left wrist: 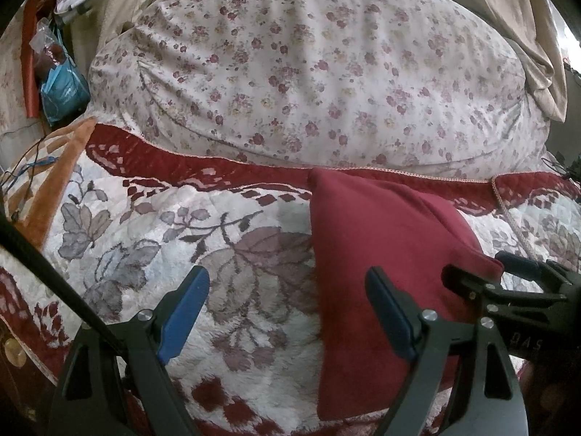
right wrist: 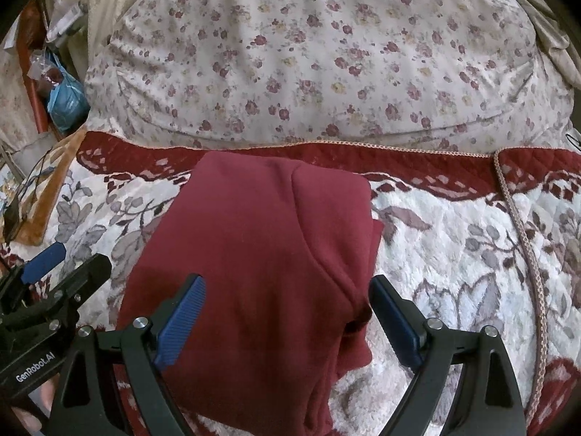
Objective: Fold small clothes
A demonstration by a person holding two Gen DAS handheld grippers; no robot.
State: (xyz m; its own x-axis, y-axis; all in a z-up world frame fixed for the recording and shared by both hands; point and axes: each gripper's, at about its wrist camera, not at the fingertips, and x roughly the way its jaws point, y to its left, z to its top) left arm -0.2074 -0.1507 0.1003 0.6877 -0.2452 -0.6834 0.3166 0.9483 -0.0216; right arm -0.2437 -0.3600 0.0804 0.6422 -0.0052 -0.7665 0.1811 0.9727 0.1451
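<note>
A dark red garment [right wrist: 254, 247] lies folded into a long strip on the floral blanket [right wrist: 454, 254]. It also shows in the left wrist view [left wrist: 381, 254], on the right. My right gripper [right wrist: 287, 319] is open, its jaws spread over the garment's near end, empty. My left gripper [left wrist: 287, 312] is open and empty, above the blanket at the garment's left edge, its right finger over the cloth. The right gripper [left wrist: 508, 276] shows at the right of the left wrist view. The left gripper [right wrist: 61, 265] shows at the left of the right wrist view.
A large flowered pillow [left wrist: 308, 65] lies behind the blanket's red border [left wrist: 218, 167]. An orange patterned cushion [left wrist: 47, 181], cables and a blue bag [left wrist: 61, 87] sit at the far left. Beige curtain [left wrist: 537, 36] hangs at the upper right.
</note>
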